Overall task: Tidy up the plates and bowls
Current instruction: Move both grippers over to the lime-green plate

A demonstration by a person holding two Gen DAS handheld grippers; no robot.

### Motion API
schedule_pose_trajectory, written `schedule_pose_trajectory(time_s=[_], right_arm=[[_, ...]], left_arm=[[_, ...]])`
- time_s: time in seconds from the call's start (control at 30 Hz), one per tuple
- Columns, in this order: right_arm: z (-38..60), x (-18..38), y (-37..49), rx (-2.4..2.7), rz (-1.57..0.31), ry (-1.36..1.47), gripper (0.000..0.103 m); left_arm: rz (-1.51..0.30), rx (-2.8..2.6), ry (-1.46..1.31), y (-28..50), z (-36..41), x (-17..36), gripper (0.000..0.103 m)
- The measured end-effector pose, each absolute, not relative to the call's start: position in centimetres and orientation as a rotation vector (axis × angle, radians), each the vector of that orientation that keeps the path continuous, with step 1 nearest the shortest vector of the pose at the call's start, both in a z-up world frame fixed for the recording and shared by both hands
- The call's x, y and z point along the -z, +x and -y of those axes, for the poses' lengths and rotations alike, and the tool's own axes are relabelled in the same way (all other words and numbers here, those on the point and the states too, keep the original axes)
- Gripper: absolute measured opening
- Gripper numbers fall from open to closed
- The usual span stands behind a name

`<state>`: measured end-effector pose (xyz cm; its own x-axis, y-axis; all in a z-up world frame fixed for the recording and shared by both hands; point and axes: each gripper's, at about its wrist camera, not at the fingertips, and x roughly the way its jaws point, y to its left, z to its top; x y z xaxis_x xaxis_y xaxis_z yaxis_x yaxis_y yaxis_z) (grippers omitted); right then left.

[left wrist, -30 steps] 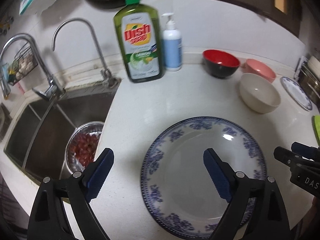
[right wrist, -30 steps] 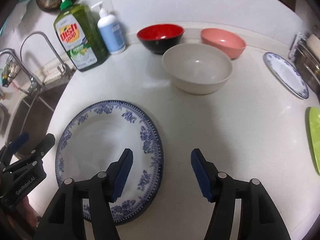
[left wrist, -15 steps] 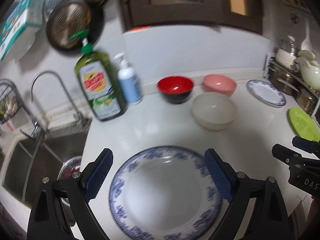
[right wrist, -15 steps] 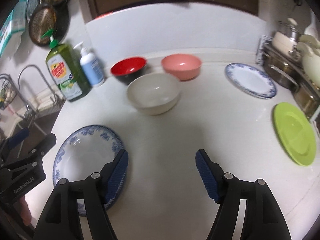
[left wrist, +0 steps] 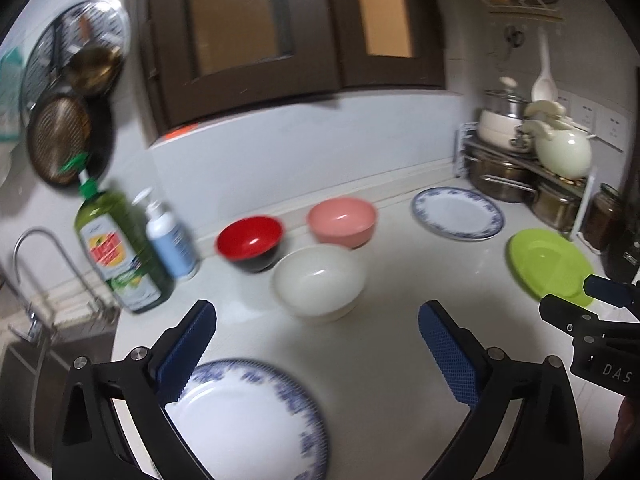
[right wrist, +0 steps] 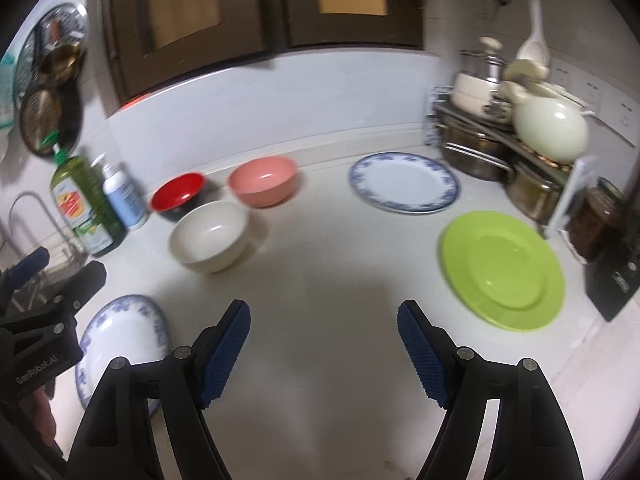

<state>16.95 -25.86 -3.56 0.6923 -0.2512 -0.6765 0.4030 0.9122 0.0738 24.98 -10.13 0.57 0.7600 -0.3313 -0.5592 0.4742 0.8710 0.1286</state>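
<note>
On the white counter lie a large blue-patterned plate [left wrist: 244, 420] [right wrist: 120, 340] near the front left, a cream bowl [left wrist: 318, 284] [right wrist: 208, 236], a red bowl [left wrist: 250, 242] [right wrist: 178, 194], a pink bowl [left wrist: 342, 220] [right wrist: 264, 180], a smaller blue-rimmed plate [left wrist: 456, 212] [right wrist: 404, 186] and a green plate [left wrist: 548, 264] [right wrist: 500, 266]. My left gripper [left wrist: 316, 348] hovers above the large plate's far edge, its jaws opening with nothing between them. My right gripper [right wrist: 324, 348] hangs over bare counter, jaws also opening and empty.
A green dish-soap bottle [left wrist: 120, 252] and a white pump bottle [left wrist: 170, 240] stand by the sink faucet [left wrist: 44, 264] at left. A rack with steel pots and a pale kettle [right wrist: 548, 132] fills the back right corner. A dark jar [right wrist: 596, 224] stands at the right edge.
Both grippers have risen and pulled back from the large plate, tilting up so more counter, the small plate and the green plate came into view. Both jaws have widened.
</note>
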Motion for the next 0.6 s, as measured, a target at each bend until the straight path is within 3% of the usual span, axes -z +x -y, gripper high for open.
schedule_pose_trajectory(time_s=[0.6], right_arm=[[37.3,2.3,11.8,0.583,-0.642,0.308,0.077]], left_arm=[[-0.516,0.688,0.33,24.1,24.6,-1.3,0.103]])
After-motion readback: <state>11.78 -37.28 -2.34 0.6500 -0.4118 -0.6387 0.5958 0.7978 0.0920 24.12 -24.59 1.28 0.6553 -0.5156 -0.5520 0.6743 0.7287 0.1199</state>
